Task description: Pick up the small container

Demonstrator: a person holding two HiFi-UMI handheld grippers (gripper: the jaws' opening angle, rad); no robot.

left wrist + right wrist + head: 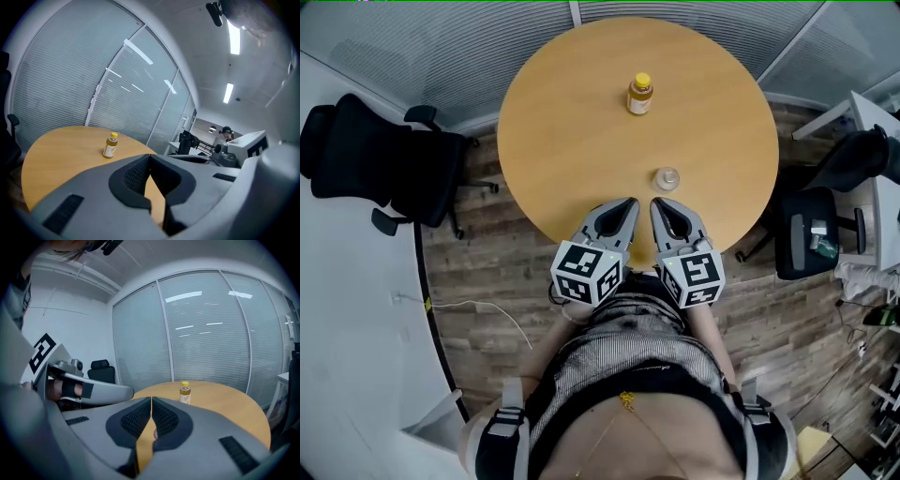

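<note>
A small clear container [666, 178] stands on the round wooden table [572, 141], close to its near edge. Farther back stands a yellow-capped bottle [640, 94], also seen in the left gripper view [110, 145] and the right gripper view [185, 393]. My left gripper [628, 202] and right gripper [659, 203] hover side by side over the near table edge, both shut and holding nothing. The container sits just beyond the right gripper's tips. In their own views the left gripper's [149, 157] and the right gripper's [151, 399] jaws meet at the tips. Neither gripper view shows the container clearly.
A black office chair [384, 159] stands left of the table, another [806, 234] at the right beside a white desk [872, 122]. Glass partitions with blinds [206, 333] lie behind the table. A cable [478, 305] runs along the wooden floor.
</note>
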